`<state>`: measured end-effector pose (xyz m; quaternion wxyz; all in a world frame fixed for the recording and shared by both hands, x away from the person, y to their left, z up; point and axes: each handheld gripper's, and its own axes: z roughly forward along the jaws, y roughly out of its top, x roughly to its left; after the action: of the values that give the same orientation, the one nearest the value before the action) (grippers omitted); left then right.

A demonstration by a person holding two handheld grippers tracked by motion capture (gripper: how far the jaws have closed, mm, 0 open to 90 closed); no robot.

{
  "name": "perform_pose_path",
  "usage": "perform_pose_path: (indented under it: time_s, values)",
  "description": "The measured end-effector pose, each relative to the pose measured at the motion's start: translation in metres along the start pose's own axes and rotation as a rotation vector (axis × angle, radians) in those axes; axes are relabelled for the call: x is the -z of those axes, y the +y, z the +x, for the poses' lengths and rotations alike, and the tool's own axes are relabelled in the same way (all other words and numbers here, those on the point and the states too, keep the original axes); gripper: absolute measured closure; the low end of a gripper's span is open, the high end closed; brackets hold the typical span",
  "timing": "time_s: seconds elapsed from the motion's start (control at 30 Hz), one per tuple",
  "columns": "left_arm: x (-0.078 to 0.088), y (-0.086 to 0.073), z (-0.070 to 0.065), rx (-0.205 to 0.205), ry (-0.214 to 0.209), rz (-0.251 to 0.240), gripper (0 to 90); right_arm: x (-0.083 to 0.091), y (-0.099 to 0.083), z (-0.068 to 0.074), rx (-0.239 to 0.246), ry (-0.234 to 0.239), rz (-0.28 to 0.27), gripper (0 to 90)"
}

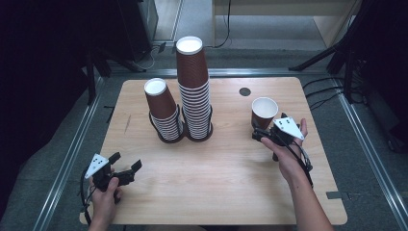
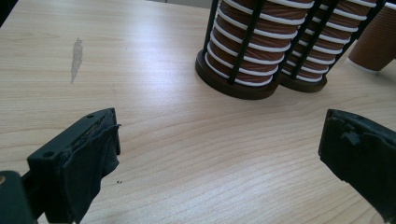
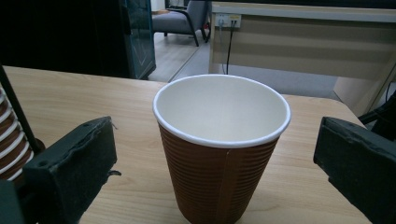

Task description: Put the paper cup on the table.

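A: What is in front of you on the bench (image 1: 211,192)?

B: A pale wood-grain bench with rounded corners. On it you have one loose cup (image 1: 264,112), upright, brown ribbed paper with a white rolled rim and a white inside. It stands toward the right side, well apart from the holders.

A: And your right gripper (image 1: 262,133)?

B: You hold it just behind the cup. In the right gripper view the cup (image 3: 222,154) sits between the two black padded jaws, which stand wide, clear of its sides.

A: What else is there?

B: Two stacks (image 1: 180,103) of the same ribbed cups, turned upside down, side by side near the middle. Each sits in a black wire holder (image 2: 238,86) with a round dark base. The right stack is taller. On the left one, the top cup leans to the left.

A: And your left gripper (image 1: 126,166)?

B: You hold it low at the near left, over bare wood. Its jaws are wide apart and hold nothing.
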<state>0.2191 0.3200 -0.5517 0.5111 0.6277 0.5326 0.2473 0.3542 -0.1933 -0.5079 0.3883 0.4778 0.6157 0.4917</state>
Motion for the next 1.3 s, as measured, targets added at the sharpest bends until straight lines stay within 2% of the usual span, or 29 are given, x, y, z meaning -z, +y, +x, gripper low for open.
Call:
perform_pose_path:
  time_s: [0.27,0.67,1.3]
  values:
    - [0.000,0.000,0.000,0.000,0.000,0.000,0.0,0.014,0.000,-0.005,-0.015,-0.007,-0.014,0.0]
    - [0.000,0.000,-0.001,-0.002,0.002,0.003,0.0,0.035,-0.003,-0.016,-0.008,-0.018,-0.023,0.0]
    - [0.000,0.000,-0.001,-0.004,0.005,0.002,0.0,0.067,-0.024,-0.038,-0.037,-0.044,-0.025,0.0]
